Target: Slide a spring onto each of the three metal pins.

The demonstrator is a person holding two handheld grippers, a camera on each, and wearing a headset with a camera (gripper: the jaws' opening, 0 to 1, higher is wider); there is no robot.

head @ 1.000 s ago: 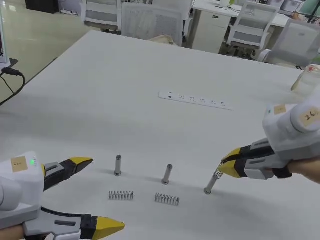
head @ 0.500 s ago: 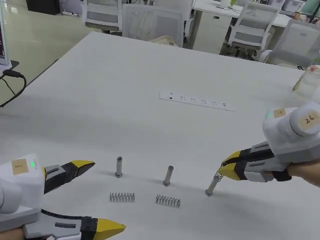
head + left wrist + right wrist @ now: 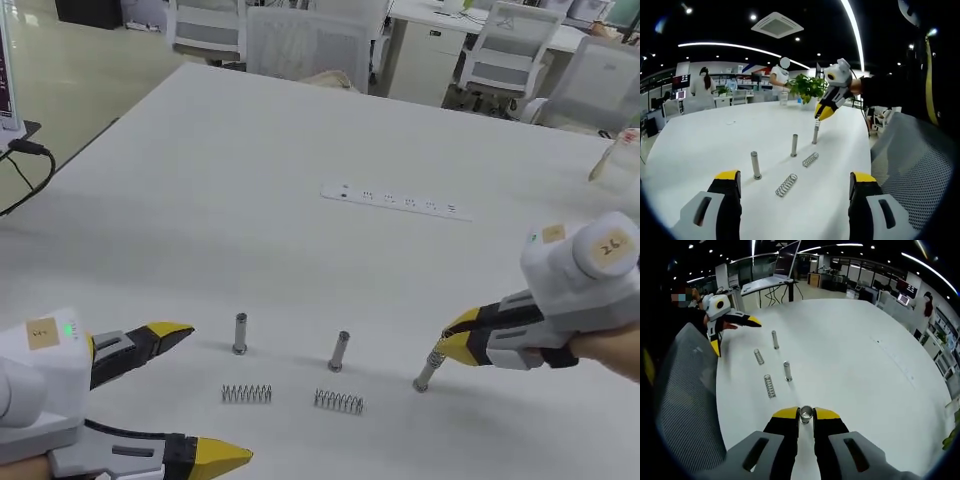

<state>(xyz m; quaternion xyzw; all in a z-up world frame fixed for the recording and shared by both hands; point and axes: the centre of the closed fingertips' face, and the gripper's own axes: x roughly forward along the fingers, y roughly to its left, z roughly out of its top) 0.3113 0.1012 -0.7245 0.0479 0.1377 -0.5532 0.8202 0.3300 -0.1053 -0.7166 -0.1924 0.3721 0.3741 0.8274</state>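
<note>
Right tongs (image 3: 448,343) have sunk slightly, pinching the spring (image 3: 435,358) around the tilted right pin (image 3: 423,379) — two more springs (image 3: 246,394) (image 3: 338,402) lie on the desk (image 3: 300,260) before two bare pins (image 3: 240,333) (image 3: 339,351); left tongs (image 3: 219,392) spread wide.

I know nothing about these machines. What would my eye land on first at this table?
First, the yellow-tipped right gripper, closed around the top of the right pin, with a spring coiled on the pin just below its tips. To that pin's left, the middle pin and the left pin stand bare on the white table, each with a loose spring lying in front. The left gripper hangs wide open at the near left.
</note>
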